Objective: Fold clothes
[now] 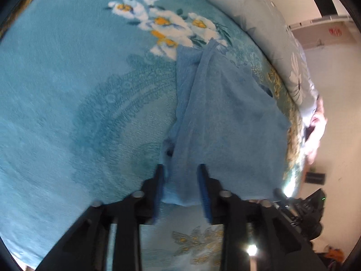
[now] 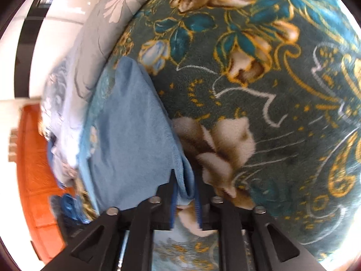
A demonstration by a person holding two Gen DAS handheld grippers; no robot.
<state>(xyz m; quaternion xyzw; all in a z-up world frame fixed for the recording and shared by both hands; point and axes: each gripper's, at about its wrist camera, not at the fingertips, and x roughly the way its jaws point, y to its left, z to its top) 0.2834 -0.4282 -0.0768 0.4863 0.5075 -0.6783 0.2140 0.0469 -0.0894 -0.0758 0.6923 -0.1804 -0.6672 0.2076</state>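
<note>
A light blue cloth (image 1: 225, 113) lies folded lengthwise on the bed's blanket (image 1: 67, 90), its near edge at my fingers. My left gripper (image 1: 180, 167) stands open, and the cloth's near end lies loosely between its blue pads. In the right wrist view the same cloth (image 2: 130, 124) runs away to the upper left over the dark green flowered blanket (image 2: 270, 90). Its folded right edge sits between the fingers of my right gripper (image 2: 185, 178), whose jaws stand narrowly apart and do not clamp it.
A grey quilt with a flower print (image 1: 248, 0) is heaped along the bed's far side, seen also as the quilt (image 2: 108, 11) at upper left. An orange surface (image 2: 33, 158) lies beyond the bed's edge. White walls (image 1: 334, 90) stand to the right.
</note>
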